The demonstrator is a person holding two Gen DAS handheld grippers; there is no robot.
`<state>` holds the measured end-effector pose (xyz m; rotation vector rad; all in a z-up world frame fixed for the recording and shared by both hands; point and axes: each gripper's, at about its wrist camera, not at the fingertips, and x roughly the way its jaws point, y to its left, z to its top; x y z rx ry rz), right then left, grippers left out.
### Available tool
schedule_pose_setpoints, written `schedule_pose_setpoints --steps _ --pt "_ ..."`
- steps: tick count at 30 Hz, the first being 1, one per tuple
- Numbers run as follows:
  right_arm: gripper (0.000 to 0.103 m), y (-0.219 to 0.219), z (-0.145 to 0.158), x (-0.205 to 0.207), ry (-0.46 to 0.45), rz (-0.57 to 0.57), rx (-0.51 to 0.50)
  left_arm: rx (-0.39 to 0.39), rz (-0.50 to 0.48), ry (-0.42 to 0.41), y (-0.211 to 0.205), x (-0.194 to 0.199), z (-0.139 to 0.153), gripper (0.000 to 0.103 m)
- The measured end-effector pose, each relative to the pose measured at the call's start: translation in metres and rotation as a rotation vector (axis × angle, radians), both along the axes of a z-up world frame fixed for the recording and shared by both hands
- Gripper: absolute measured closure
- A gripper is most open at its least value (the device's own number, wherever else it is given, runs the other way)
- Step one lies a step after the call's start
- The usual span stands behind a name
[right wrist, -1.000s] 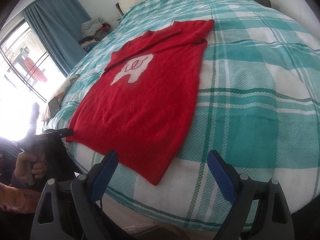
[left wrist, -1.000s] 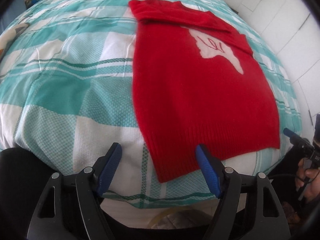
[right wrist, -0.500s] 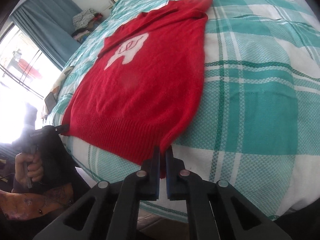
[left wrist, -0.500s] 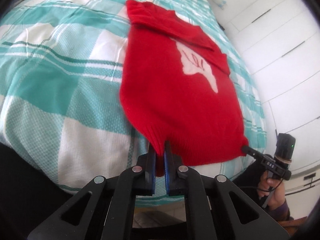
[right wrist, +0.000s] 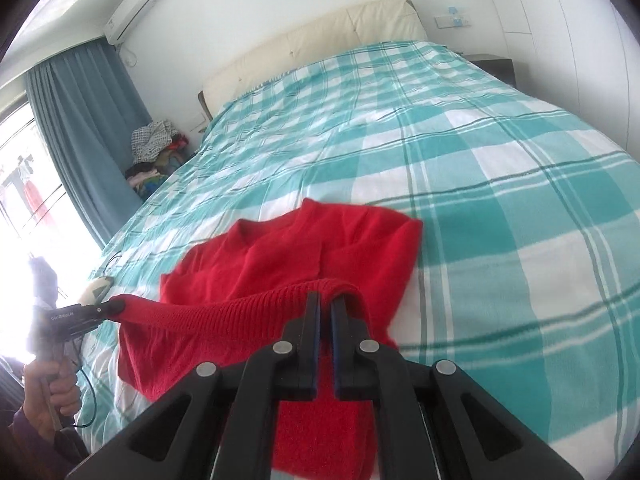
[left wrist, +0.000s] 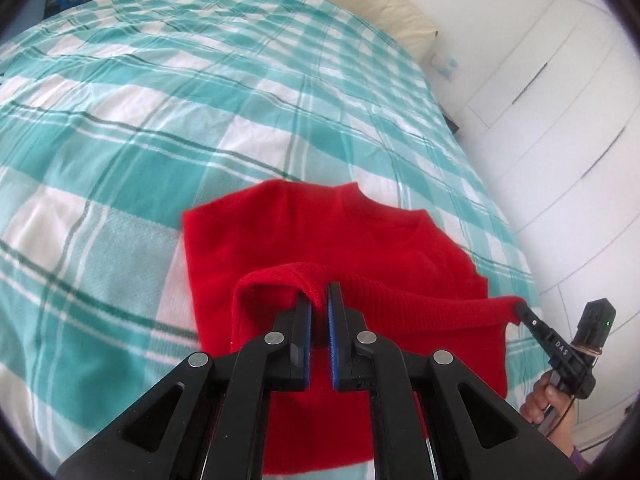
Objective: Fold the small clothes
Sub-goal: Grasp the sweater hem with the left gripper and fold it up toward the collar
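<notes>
Grippers: we find the left gripper (left wrist: 319, 300) pressed together on one corner of the ribbed hem (left wrist: 420, 292), and the right gripper (right wrist: 325, 300) pinching the other corner.
Change: a second ago we saw both sets of jaws spread at the bed's near edge; half a second ago they had closed on the hem corners; now the hem is raised and carried toward the collar (left wrist: 384, 216).
Garment: the red sweater (left wrist: 256, 248) lies on the checked bedspread (left wrist: 120, 120), its lower half doubled over the upper, hem stretched taut between the two tools.
Meaning: we judge the bottom-to-top fold about halfway; the hem is not yet laid down.
Hidden: the white chest motif is now covered by the folded layer; the sleeves cannot be made out.
Cut off: the near fold line sits behind the tool bodies in both views.
Blur: the sweater's edges are soft, so we cannot tell whether the hem lines up with the shoulders.
</notes>
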<state>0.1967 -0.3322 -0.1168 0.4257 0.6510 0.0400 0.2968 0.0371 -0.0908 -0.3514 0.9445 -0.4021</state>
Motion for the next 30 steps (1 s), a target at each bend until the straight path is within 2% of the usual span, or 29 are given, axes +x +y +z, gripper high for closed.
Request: schedule_pose_setpoints --steps 3,5,7,8,9,11,13,15,17,19,20,21,23,24,25,26,28,30 --pt "0.099 -0.011 -0.011 0.046 0.026 -0.032 0.007 0.021 0.036 0.018 -0.009 0.036 -0.014 0.095" --pt "0.098 -0.02 -0.023 0.065 0.043 -0.063 0.031 0.04 0.106 0.019 -0.01 0.056 -0.021 0.091" --pt "0.098 -0.028 -0.034 0.078 0.062 -0.094 0.048 0.019 0.162 0.054 -0.002 0.072 -0.029 0.067" --pt "0.09 -0.032 -0.038 0.083 0.073 -0.112 0.044 0.004 0.182 0.077 0.004 0.078 -0.031 0.049" --pt "0.08 -0.035 -0.039 0.084 0.083 -0.137 0.031 -0.002 0.208 0.078 0.01 0.078 -0.029 0.046" --pt "0.072 -0.045 -0.032 0.078 0.06 -0.167 0.034 -0.006 0.219 0.026 0.021 0.069 -0.015 0.044" --pt "0.072 -0.046 -0.017 0.067 0.016 -0.144 0.007 0.04 0.192 -0.044 0.024 0.053 0.001 0.038" --pt "0.072 -0.039 -0.004 0.059 -0.004 -0.082 -0.029 0.068 0.117 -0.099 0.018 0.037 0.011 0.032" --pt "0.072 -0.03 0.0 0.056 0.014 0.011 -0.014 0.064 0.012 -0.101 0.006 0.026 0.01 0.026" --pt "0.072 -0.015 -0.005 0.058 0.046 0.107 0.011 0.031 -0.08 -0.068 -0.01 0.021 -0.004 0.023" --pt "0.072 -0.008 -0.009 0.059 0.067 0.15 0.02 0.033 -0.112 -0.051 -0.019 0.018 -0.013 0.023" --pt "0.072 0.0 -0.018 0.063 0.099 0.191 0.024 0.069 -0.122 -0.031 -0.026 0.018 -0.024 0.023" --pt "0.072 0.009 -0.039 0.062 0.159 0.211 0.0 0.191 -0.072 0.02 -0.03 0.02 -0.048 0.024" --pt "0.072 0.007 -0.049 0.06 0.189 0.174 -0.05 0.226 -0.037 0.049 -0.024 0.022 -0.057 0.031" --pt "0.072 0.001 -0.057 0.055 0.215 0.128 -0.104 0.212 -0.015 0.059 -0.015 0.02 -0.059 0.036" --pt "0.077 -0.007 -0.06 0.048 0.224 0.089 -0.128 0.182 0.005 0.059 -0.005 0.015 -0.056 0.037" --pt "0.074 -0.015 -0.051 0.027 0.21 0.03 -0.166 0.183 0.035 0.031 0.005 0.0 -0.041 0.028" --pt "0.073 -0.01 -0.036 0.008 0.158 0.073 -0.161 0.204 0.018 -0.03 0.0 -0.022 -0.022 0.017"
